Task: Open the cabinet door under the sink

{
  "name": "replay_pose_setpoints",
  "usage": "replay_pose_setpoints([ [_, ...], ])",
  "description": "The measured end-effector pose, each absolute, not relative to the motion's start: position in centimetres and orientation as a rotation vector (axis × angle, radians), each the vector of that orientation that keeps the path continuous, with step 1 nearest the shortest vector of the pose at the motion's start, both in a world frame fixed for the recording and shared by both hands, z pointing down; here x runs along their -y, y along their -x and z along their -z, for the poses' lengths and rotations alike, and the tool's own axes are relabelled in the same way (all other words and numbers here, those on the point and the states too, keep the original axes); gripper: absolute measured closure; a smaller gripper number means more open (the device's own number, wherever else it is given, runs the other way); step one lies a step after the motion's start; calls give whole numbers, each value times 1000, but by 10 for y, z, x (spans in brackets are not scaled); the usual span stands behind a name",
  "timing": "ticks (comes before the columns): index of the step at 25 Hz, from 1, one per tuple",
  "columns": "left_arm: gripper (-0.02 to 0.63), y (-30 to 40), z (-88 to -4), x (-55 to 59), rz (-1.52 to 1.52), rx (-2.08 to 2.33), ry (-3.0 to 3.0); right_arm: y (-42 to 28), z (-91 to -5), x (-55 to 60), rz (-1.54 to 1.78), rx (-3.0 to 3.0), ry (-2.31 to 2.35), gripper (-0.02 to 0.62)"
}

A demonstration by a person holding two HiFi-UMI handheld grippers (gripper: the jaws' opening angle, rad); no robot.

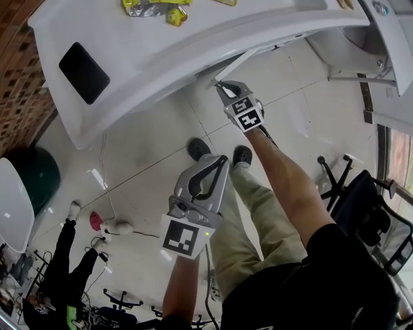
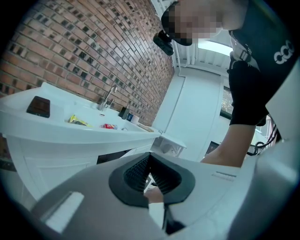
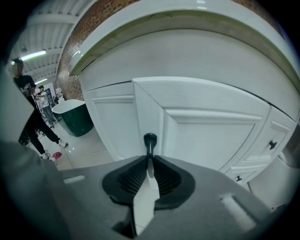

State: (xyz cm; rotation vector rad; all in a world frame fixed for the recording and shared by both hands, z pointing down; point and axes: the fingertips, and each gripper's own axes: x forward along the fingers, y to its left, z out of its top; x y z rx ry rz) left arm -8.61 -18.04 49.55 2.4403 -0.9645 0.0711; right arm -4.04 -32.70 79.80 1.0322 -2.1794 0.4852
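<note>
The white cabinet door [image 3: 211, 126] under the sink counter [image 1: 161, 58] stands ajar, its left edge swung out towards me. My right gripper [image 3: 149, 161] is shut on the door's small black knob [image 3: 150, 138]. In the head view the right gripper [image 1: 219, 84] reaches up to the edge of the door [image 1: 233, 64] just below the counter. My left gripper [image 1: 219, 161] hangs back above the floor, shut with nothing in it. In the left gripper view its jaws [image 2: 150, 157] are closed and point towards the counter [image 2: 70, 129] and the faucet [image 2: 108, 96].
A black flat object [image 1: 84, 72] and yellow packets [image 1: 155, 8] lie on the counter. A dark green tub [image 1: 39, 174] stands at the left, an office chair [image 1: 368, 206] at the right. Another person [image 1: 64, 258] stands at bottom left. Drawers with black knobs [image 3: 272, 145] are right of the door.
</note>
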Motion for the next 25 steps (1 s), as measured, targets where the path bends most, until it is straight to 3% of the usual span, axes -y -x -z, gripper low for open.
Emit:
replay_pose_setpoints([
  [25, 591, 0, -493, 134, -87, 890, -2485, -19, -801, 266, -468, 2205, -910, 564],
])
